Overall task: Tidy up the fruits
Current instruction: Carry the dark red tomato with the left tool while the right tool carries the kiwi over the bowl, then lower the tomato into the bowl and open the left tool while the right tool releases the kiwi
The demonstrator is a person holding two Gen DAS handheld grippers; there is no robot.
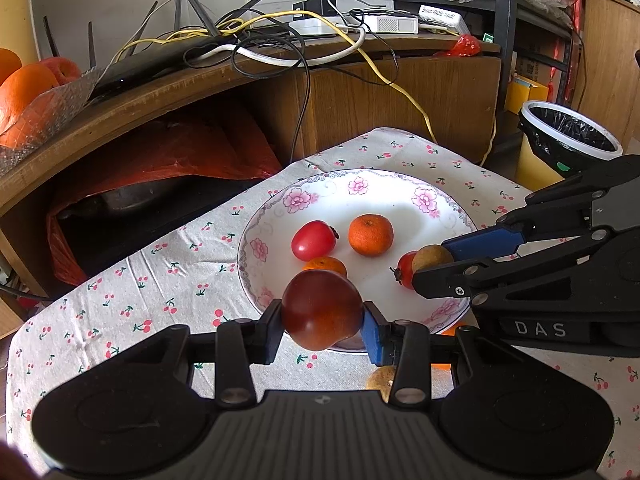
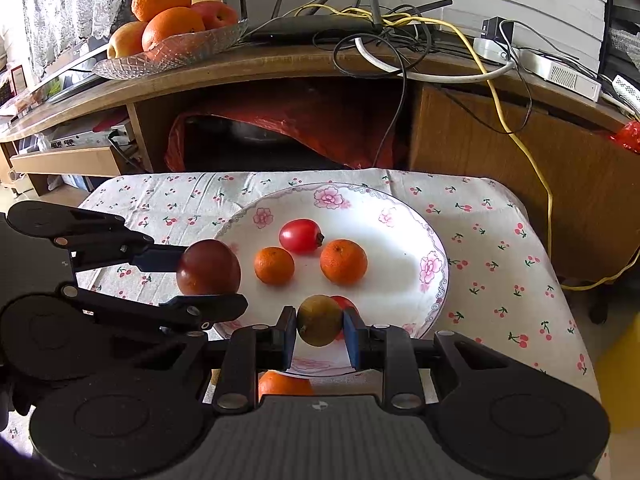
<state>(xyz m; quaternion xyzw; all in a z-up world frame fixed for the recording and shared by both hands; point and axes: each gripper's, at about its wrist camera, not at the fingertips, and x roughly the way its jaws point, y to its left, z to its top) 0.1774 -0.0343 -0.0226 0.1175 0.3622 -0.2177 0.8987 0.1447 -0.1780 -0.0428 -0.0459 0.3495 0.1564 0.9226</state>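
A white floral plate (image 1: 400,188) (image 2: 400,216) sits on a cherry-print cloth. On it lie a red tomato (image 1: 313,240) (image 2: 300,236), two mandarins (image 1: 370,235) (image 2: 343,261) (image 2: 274,265), and another red tomato (image 1: 405,270) partly hidden. My left gripper (image 1: 322,322) (image 2: 204,276) is shut on a dark red plum (image 1: 322,308) (image 2: 208,268) above the plate's near-left rim. My right gripper (image 2: 319,326) (image 1: 434,266) is shut on a small brown longan-like fruit (image 2: 319,320) (image 1: 432,258) above the plate's near edge.
One mandarin (image 2: 284,385) and a brown fruit (image 1: 379,380) lie on the cloth in front of the plate. A wooden shelf behind holds a glass bowl of oranges and apples (image 2: 172,24), a router and tangled cables (image 1: 256,40). A lined bin (image 1: 568,132) stands at the right.
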